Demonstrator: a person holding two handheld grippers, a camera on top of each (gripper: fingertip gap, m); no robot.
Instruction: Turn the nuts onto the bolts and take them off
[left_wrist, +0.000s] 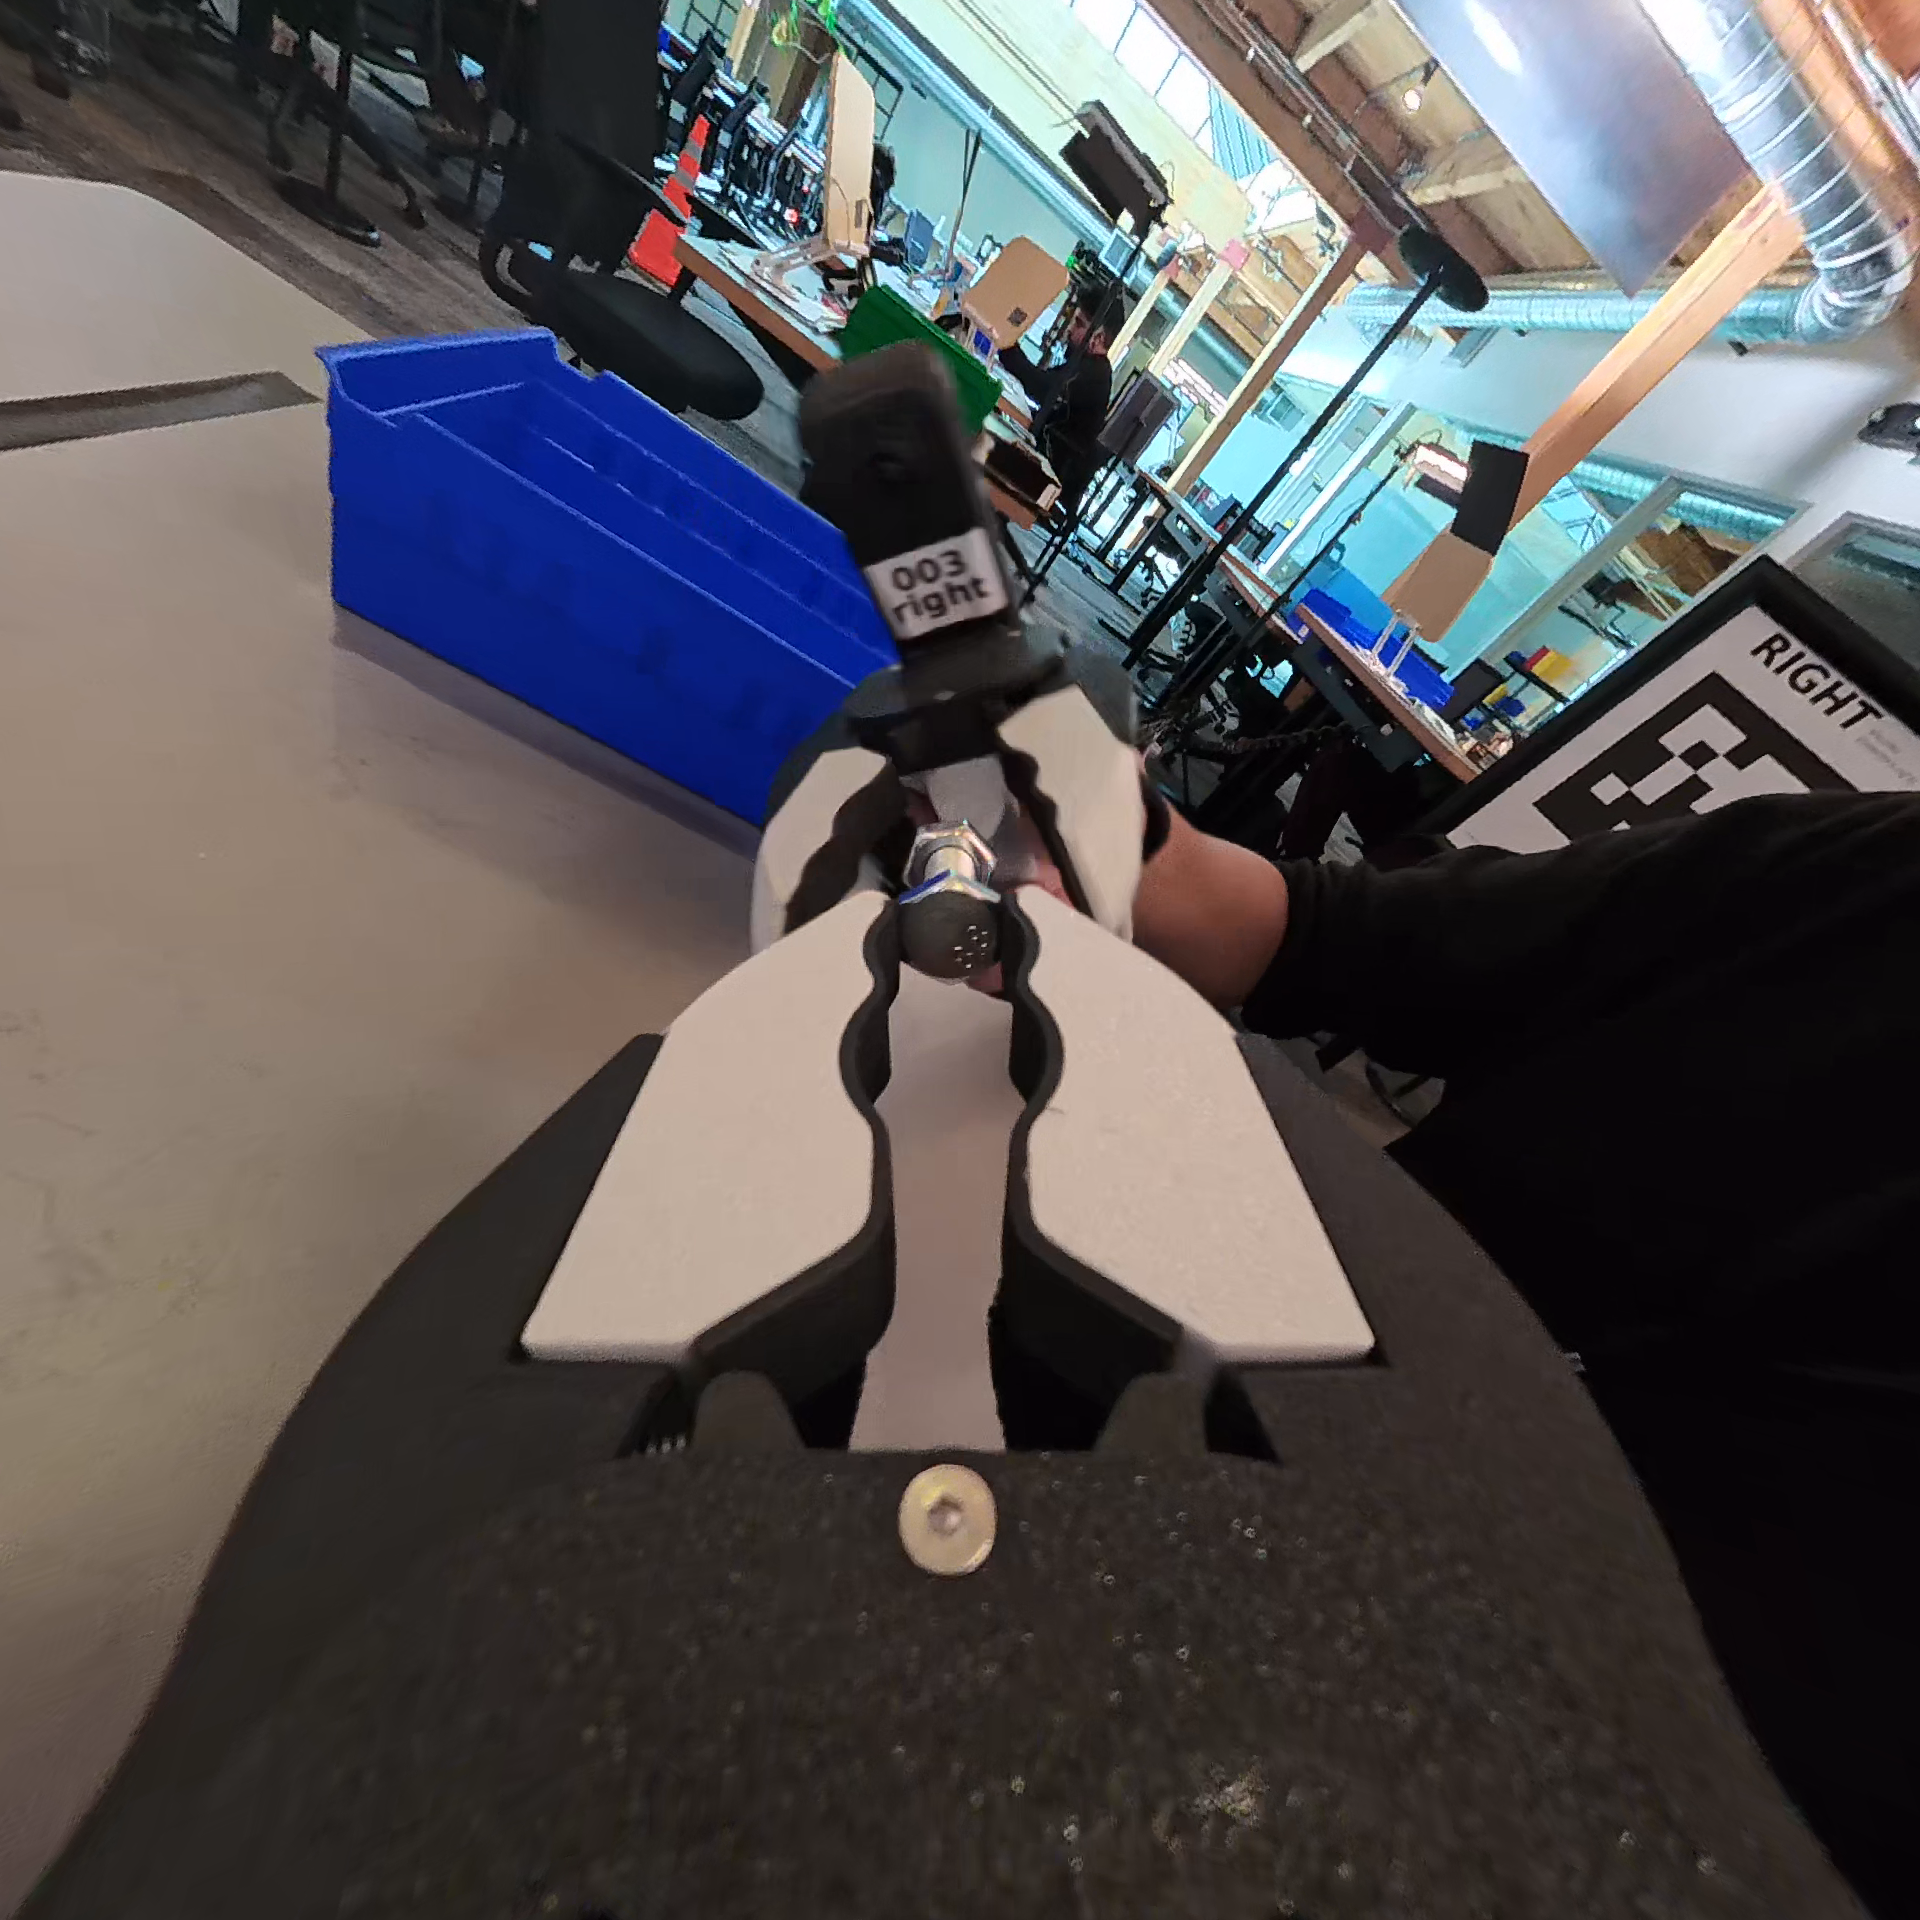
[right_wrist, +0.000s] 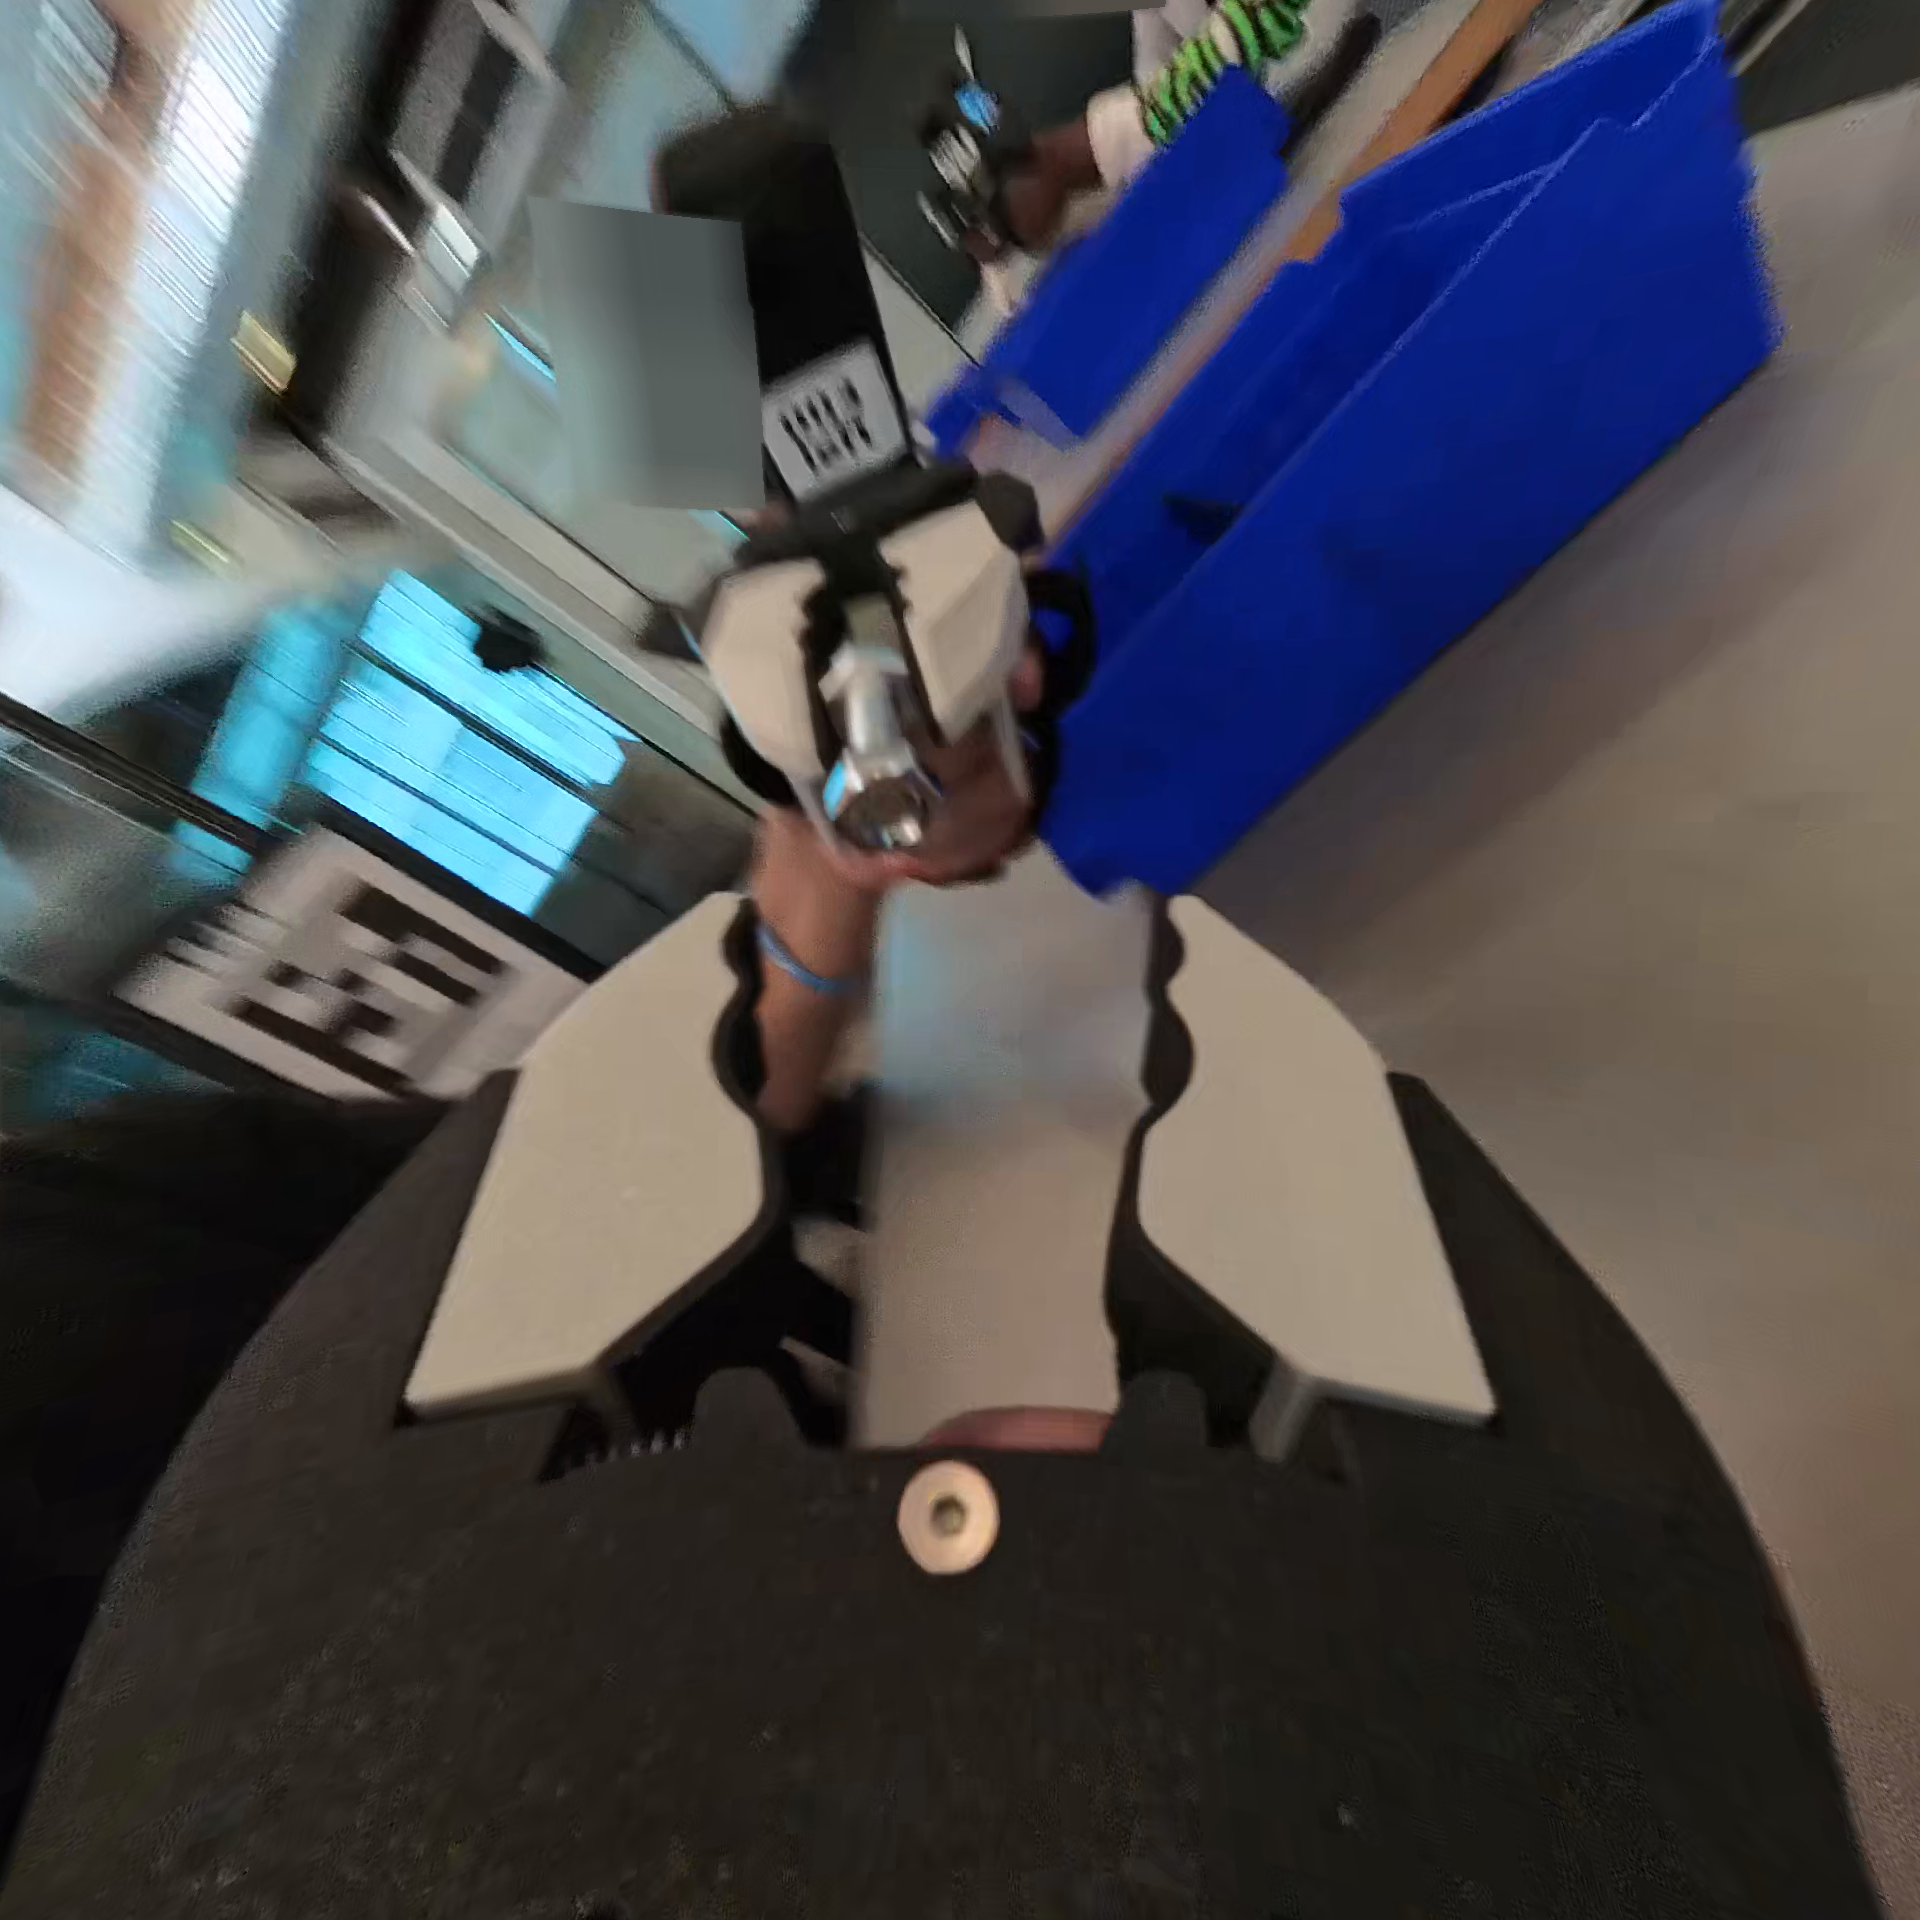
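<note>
Gaping blue bin, contents unseen.

Grippers: two, left gripper and right gripper.
Bolts: one, silver, hex-headed.
Nuts: one discernible on bolt shank.
Blue bins: two, side by side on table.
Fiducial marker boards: one.

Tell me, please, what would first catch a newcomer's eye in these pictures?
The left hand-held gripper, mid-frame, is shut on a bolt with a nut on its shaft. The right hand-held gripper faces it, open and empty. Blue bins stand on the table behind.
</note>
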